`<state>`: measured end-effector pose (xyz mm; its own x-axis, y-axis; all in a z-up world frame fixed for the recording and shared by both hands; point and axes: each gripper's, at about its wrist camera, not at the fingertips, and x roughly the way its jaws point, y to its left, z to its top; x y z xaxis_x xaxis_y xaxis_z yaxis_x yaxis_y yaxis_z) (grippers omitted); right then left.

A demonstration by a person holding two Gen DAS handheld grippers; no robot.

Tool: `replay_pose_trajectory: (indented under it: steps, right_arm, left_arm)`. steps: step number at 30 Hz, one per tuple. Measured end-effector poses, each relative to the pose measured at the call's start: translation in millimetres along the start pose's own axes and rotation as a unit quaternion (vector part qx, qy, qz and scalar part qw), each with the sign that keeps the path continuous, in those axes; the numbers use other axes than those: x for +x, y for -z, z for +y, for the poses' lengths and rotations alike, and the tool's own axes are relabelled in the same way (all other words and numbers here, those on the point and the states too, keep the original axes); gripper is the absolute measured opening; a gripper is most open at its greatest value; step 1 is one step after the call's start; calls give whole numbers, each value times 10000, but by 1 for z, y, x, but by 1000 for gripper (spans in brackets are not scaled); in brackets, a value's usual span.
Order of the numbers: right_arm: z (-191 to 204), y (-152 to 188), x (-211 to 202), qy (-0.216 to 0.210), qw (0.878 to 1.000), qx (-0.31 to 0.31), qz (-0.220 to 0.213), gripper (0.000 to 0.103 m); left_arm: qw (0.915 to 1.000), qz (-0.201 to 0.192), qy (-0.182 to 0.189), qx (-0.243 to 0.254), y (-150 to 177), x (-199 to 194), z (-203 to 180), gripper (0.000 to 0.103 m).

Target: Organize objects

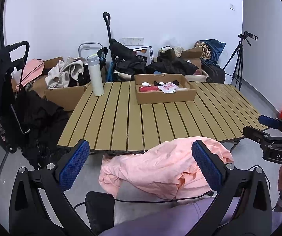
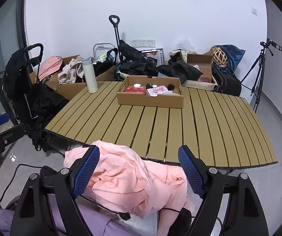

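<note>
While both tools, left tool (image 1: 141,165) and right tool (image 2: 139,171), are hanging apart, we are approaching the pink garment (image 2: 129,179); next needs clamping it.

Box (image 1: 165,96) on table (image 1: 121,122); bottle (image 1: 95,76) left; jacket (image 1: 160,169) before table.

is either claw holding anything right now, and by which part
Nothing is held. The left claw and the right claw both stand open above the pink garment, whose far edge lies on the slatted table; no pad presses it.
</note>
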<state>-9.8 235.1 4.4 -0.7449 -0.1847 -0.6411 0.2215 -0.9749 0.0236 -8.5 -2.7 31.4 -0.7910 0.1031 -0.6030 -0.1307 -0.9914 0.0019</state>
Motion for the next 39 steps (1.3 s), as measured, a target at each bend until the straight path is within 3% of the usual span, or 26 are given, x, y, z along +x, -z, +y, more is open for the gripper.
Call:
replay_pose_trajectory:
  steps: [39]
  right_arm:
    - [0,1,-2,197,9996,-94,-161,85]
  left_arm:
    - [10000,4,7,77,6,1,2,103]
